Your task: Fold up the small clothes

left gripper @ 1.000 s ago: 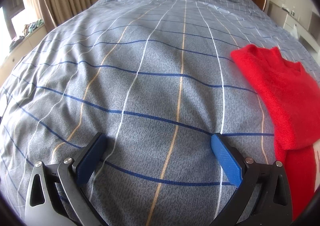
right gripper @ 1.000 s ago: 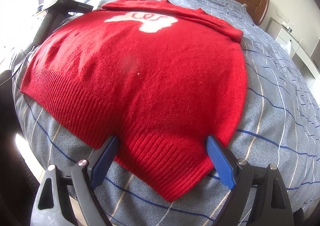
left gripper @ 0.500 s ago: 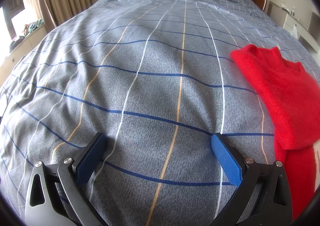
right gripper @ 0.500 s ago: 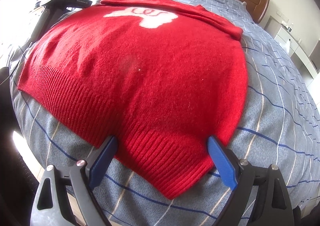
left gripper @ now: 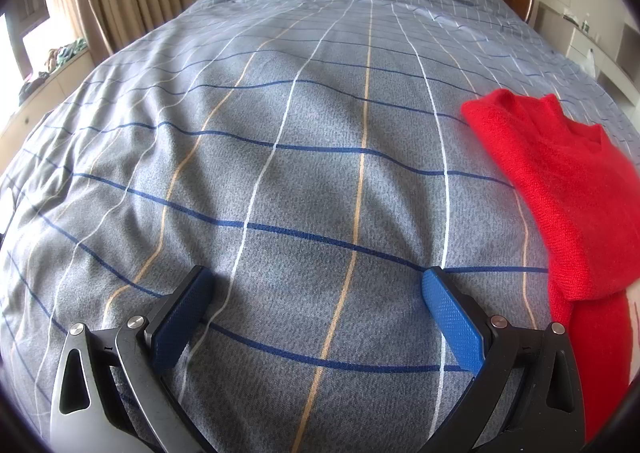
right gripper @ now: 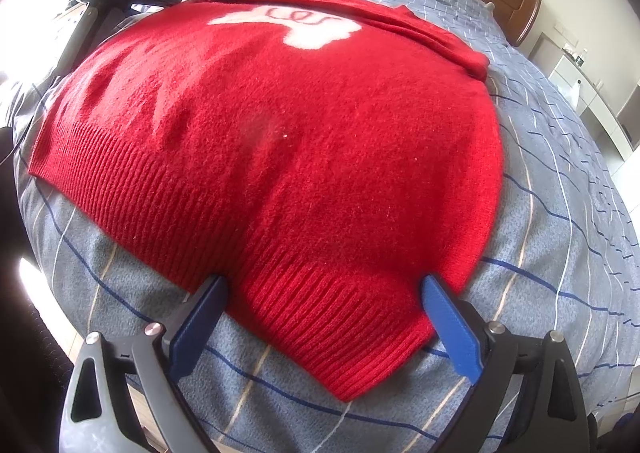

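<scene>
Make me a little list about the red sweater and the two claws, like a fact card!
clothing: red sweater, spread flat
picture on it: white patch near the neck
lies on: grey checked bedspread
right claw: open, jaws have just been opening, astride the ribbed hem corner, not pinching
left claw: open over bare bedspread, nothing between jaws
folding: not begun

Red sweater (right gripper: 280,141), grey checked bedspread (left gripper: 280,133)
</scene>
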Action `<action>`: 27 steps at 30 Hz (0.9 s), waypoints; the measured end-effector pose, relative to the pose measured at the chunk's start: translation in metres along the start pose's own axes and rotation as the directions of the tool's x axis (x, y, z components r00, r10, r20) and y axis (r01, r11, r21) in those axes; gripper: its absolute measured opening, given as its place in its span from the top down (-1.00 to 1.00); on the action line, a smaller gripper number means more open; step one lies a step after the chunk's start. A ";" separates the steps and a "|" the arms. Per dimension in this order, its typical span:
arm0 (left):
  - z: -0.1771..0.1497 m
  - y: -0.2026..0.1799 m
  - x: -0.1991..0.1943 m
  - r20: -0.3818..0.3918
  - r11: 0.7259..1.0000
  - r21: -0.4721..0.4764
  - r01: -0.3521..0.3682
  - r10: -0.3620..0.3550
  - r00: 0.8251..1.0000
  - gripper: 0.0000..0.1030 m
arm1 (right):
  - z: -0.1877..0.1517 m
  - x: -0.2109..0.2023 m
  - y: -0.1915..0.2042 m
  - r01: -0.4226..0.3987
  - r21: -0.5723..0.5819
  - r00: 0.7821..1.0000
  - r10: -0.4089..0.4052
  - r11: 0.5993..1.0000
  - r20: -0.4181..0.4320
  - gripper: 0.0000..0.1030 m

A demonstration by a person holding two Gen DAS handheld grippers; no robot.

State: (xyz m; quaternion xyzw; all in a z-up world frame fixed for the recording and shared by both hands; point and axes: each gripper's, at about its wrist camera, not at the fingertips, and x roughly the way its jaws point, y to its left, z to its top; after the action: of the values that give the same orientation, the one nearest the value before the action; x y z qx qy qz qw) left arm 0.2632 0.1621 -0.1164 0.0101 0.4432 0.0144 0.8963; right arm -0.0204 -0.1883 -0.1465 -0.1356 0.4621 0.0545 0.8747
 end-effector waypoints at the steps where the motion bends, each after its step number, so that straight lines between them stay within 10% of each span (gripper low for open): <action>1: 0.000 0.000 0.000 0.000 1.000 0.000 0.000 0.000 1.000 -0.99 | 0.000 0.000 0.000 0.002 0.002 1.000 -0.002 1.000 -0.002 -0.87; 27: -0.001 0.000 0.000 -0.001 1.000 0.000 0.001 -0.001 1.000 -0.99 | -0.017 -0.033 -0.011 -0.064 0.076 0.994 0.056 0.995 0.098 -0.87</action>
State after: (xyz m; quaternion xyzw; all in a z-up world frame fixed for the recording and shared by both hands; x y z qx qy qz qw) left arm 0.2627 0.1619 -0.1167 0.0100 0.4436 0.0141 0.8960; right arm -0.0501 -0.2024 -0.1267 -0.0843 0.4253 0.0690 0.8985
